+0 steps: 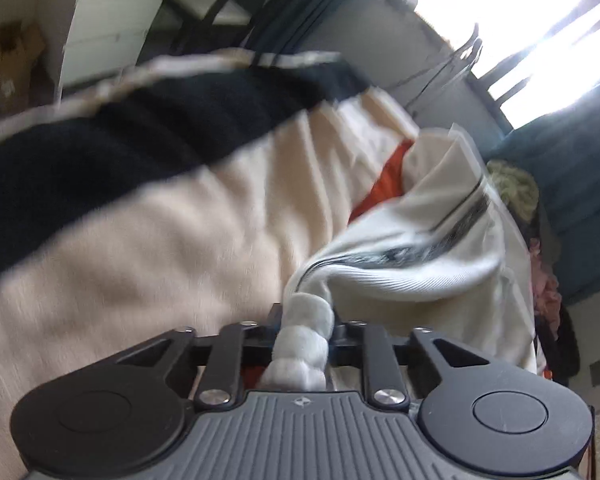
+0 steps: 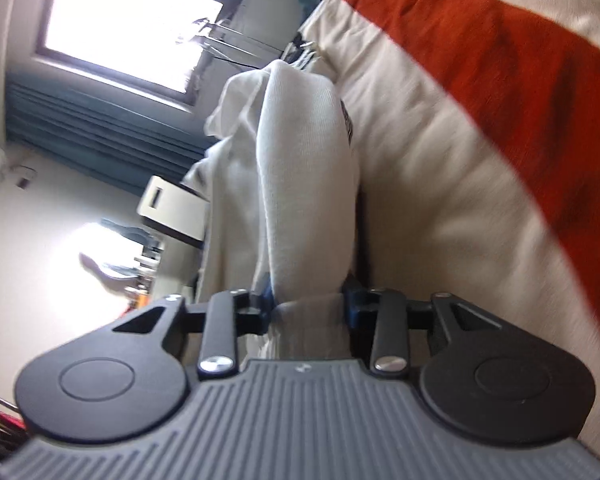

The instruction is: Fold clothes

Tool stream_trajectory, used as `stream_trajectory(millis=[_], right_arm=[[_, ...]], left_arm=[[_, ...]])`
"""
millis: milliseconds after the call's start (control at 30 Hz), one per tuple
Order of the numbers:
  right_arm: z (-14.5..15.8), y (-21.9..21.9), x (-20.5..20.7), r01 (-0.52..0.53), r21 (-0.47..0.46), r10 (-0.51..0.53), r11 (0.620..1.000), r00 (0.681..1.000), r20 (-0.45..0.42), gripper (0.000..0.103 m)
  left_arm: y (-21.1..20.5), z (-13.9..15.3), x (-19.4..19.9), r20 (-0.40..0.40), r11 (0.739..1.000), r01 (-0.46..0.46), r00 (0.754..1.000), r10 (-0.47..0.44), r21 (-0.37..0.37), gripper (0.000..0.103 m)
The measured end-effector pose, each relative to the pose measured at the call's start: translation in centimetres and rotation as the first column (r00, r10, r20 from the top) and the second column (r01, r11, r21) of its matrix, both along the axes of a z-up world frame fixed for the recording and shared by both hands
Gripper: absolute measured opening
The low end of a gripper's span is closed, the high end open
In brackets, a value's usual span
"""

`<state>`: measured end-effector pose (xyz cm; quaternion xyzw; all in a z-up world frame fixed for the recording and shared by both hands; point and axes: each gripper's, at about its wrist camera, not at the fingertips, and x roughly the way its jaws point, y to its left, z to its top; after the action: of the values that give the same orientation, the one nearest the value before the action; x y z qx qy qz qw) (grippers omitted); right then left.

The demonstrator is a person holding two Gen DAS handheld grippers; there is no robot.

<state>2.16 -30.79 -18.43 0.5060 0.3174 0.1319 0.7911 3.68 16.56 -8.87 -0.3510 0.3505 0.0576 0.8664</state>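
White ribbed cotton, a soft garment (image 1: pixel 400 248), is bunched between the jaws of the left gripper (image 1: pixel 306 332), which are pinched nearly together on a rolled hem. Beyond those jaws the cloth rises off a cream bedspread (image 1: pixel 160 248) with black and orange bands. The right gripper (image 2: pixel 306 304) is clamped narrow on another gathered part of the same garment (image 2: pixel 300 160), which stands up ahead of its jaws with the bedspread (image 2: pixel 440 200) to their right. I judge the fabric light, limp and stretchy. It should sag between the two grips and slip little. Better holds are probably flat corners or seams, not thick wads.
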Motion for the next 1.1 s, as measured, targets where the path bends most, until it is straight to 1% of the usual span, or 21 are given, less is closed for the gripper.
stream_trajectory(millis=[33,100,167,233,367,467,533,600,667,767,867,900,967,1000,1033,1067,1100], right_arm=[[0.2,0.7,-0.4,-0.002,0.019,0.002,1.000,1.000,0.003,0.022],[0.6,2.8,-1.2,-0.022,0.042,0.021,0.999,0.999,0.026,0.021],[1.1,5.7,-1.4,-0.068,0.051,0.065,0.996,0.996,0.060,0.021],[1.6,9.1,-1.0,-0.123,0.079,0.116,0.989,0.990,0.082,0.020],[2.8,16.8,1.3,-0.231,0.108,0.216,0.967,0.968,0.129,0.020],[3.2,23.2,4.3,-0.313,0.118,0.293,0.943,0.943,0.158,0.020],[3.0,27.1,6.6,-0.353,0.107,0.333,0.929,0.928,0.165,0.021],[2.0,30.5,9.1,-0.383,0.097,0.367,0.919,0.918,0.147,0.021],[1.0,32.9,10.9,-0.416,0.092,0.406,0.905,0.907,0.114,0.021],[0.1,34.2,13.1,-0.455,0.122,0.447,0.882,0.891,0.082,0.023],[-0.3,34.7,14.8,-0.486,0.155,0.484,0.860,0.874,0.053,0.026],[-0.1,34.6,15.2,-0.493,0.167,0.494,0.854,0.869,0.043,0.029],[0.8,34.2,15.1,-0.514,0.172,0.516,0.840,0.856,0.036,0.040],[1.3,34.1,14.9,-0.527,0.168,0.529,0.833,0.848,0.036,0.051],[2.0,34.1,14.5,-0.540,0.155,0.541,0.827,0.840,0.040,0.069],[2.7,34.0,14.0,-0.551,0.137,0.551,0.823,0.833,0.040,0.079],[3.5,33.9,13.5,-0.562,0.117,0.562,0.819,0.826,0.041,0.094]], left_arm=[[0.3,0.9,0.2,0.018,1.000,0.004,1.000,-0.005,0.016,0.018],[1.4,2.9,0.9,0.042,0.999,-0.004,0.999,0.002,0.047,0.017],[3.1,5.0,2.0,0.065,0.997,-0.039,0.997,0.035,0.073,0.016],[5.4,7.3,3.4,0.090,0.991,-0.078,0.994,0.067,0.113,0.016],[10.6,11.4,7.0,0.126,0.967,-0.150,0.984,0.126,0.206,0.015],[14.2,12.9,10.8,0.124,0.948,-0.174,0.982,0.145,0.267,0.015],[16.0,12.9,13.8,0.109,0.933,-0.171,0.984,0.143,0.316,0.015],[17.2,11.4,17.0,0.070,0.923,-0.152,0.988,0.136,0.353,0.016],[18.3,9.7,20.2,0.025,0.913,-0.130,0.991,0.131,0.386,0.016],[19.1,6.8,23.9,-0.036,0.907,-0.098,0.992,0.124,0.411,0.016],[19.5,4.6,25.7,-0.074,0.916,-0.085,0.990,0.124,0.392,0.017],[19.5,4.3,26.0,-0.082,0.919,-0.081,0.989,0.122,0.387,0.017],[19.4,4.4,25.9,-0.084,0.916,-0.075,0.990,0.117,0.393,0.020],[19.4,4.6,25.5,-0.082,0.915,-0.072,0.990,0.113,0.396,0.023],[19.3,4.9,25.0,-0.081,0.917,-0.069,0.991,0.109,0.394,0.025],[19.2,5.4,24.5,-0.081,0.919,-0.065,0.991,0.104,0.390,0.037],[19.1,5.9,23.8,-0.083,0.925,-0.053,0.992,0.091,0.377,0.051]])
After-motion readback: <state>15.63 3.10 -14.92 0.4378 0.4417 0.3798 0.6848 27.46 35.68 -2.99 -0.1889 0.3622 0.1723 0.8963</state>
